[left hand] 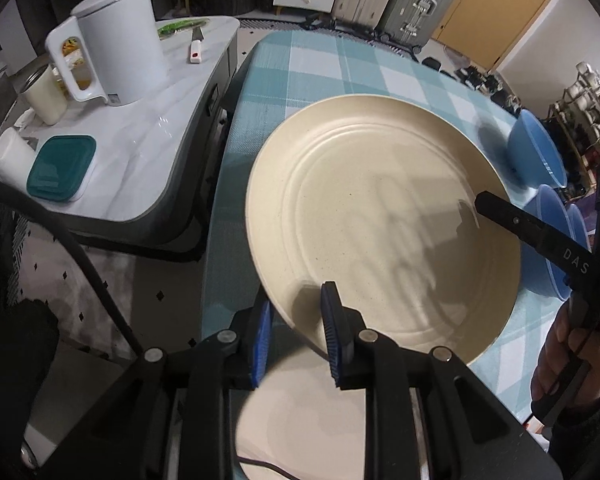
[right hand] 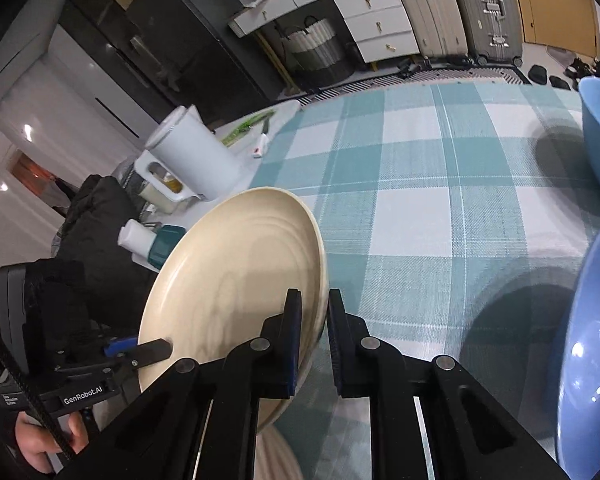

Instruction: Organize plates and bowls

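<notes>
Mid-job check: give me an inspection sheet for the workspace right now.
Surface: checked tablecloth, bare in the middle.
Job's things: cream plate lifted and tilted; second cream plate beneath; blue bowls at right.
Clutter: white kettle, teal lid, knife on side counter.
Grippers: left gripper and right gripper both clamp the plate's rim.
Cables: black cable at left.
Surroundings: suitcases, drawers.

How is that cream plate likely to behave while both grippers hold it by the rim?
The cream plate looks rigid, so it should not flex. Its smooth, slightly glossy surface may slip between the pads. Held tilted by the left gripper and right gripper at opposite rims, it could pivot if either loosens.
</notes>
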Demonstrator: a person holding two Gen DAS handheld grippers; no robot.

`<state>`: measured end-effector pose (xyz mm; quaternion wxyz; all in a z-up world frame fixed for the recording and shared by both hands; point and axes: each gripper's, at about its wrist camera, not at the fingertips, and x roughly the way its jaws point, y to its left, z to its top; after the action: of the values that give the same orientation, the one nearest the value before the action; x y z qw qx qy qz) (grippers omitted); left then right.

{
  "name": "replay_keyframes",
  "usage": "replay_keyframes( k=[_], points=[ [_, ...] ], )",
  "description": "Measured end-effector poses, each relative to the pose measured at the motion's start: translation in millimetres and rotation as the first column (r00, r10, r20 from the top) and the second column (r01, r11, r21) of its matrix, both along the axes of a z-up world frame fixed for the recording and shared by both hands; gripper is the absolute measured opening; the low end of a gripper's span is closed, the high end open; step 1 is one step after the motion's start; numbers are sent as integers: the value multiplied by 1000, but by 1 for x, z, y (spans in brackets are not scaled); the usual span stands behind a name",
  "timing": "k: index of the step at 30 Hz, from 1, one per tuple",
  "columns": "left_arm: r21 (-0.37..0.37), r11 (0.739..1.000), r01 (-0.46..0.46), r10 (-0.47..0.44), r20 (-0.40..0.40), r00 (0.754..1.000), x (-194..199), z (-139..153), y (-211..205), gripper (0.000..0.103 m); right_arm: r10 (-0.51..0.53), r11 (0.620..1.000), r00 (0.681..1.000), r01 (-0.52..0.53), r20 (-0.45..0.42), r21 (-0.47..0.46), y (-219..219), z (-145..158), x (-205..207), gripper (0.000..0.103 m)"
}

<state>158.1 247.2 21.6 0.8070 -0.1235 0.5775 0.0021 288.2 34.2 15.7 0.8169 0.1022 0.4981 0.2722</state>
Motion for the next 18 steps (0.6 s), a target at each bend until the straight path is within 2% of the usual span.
replay_keyframes(
  k=[6,14,18],
  points=[
    [11,999,-43,42,45,998,-37,20,-4,22,34,999,999,-34,38,11,-2,19,-39,13],
    [39,995,-89,84,129,988,-105,38,-13,22,58,997,997,-60,44,44,-4,22,-96,13],
    [97,990,-104,87,166,982,-130,43,-19,22,71,997,995,-73,73,36,-2,22,-126,13]
  ],
)
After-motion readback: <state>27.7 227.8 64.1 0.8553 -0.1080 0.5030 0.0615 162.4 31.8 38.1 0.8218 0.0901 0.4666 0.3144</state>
